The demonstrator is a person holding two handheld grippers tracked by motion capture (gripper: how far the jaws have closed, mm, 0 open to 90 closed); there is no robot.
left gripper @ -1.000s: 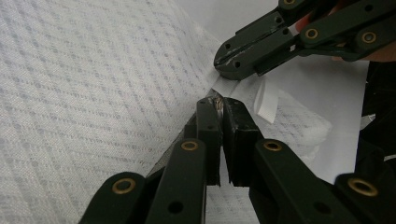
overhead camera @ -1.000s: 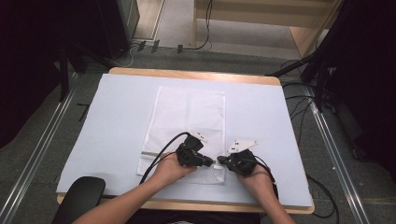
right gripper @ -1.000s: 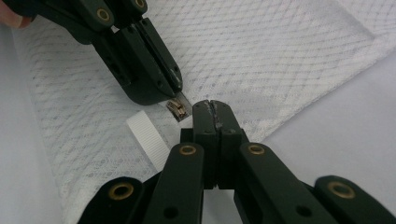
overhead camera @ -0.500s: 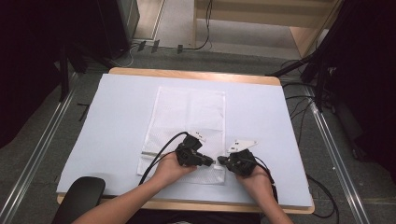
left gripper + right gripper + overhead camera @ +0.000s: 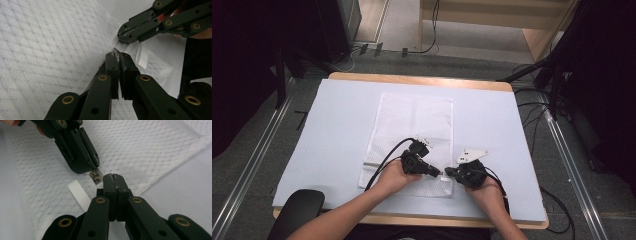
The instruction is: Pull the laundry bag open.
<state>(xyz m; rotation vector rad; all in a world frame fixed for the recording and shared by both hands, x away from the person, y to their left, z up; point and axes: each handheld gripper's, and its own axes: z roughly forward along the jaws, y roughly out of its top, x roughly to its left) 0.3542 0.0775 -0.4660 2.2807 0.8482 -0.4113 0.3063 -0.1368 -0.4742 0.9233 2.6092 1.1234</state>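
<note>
Right now I am pinching the zipper pull (image 5: 95, 175) in the left gripper (image 5: 96, 165) and the mesh laundry bag (image 5: 414, 120)'s near corner on the counter (image 5: 337, 110) in the right gripper (image 5: 112, 176), both jaws clamped shut; tugging crookedly risks slipping off or jamming.

Left gripper (image 5: 119, 56) jaws pinch the mesh bag's (image 5: 50, 50) edge (right gripper (image 5: 130, 37) opposite).

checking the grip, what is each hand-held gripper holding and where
Left hand-held gripper pinches the zipper pull of the white mesh bag; right hand-held gripper clamps the bag's edge beside it.
</note>
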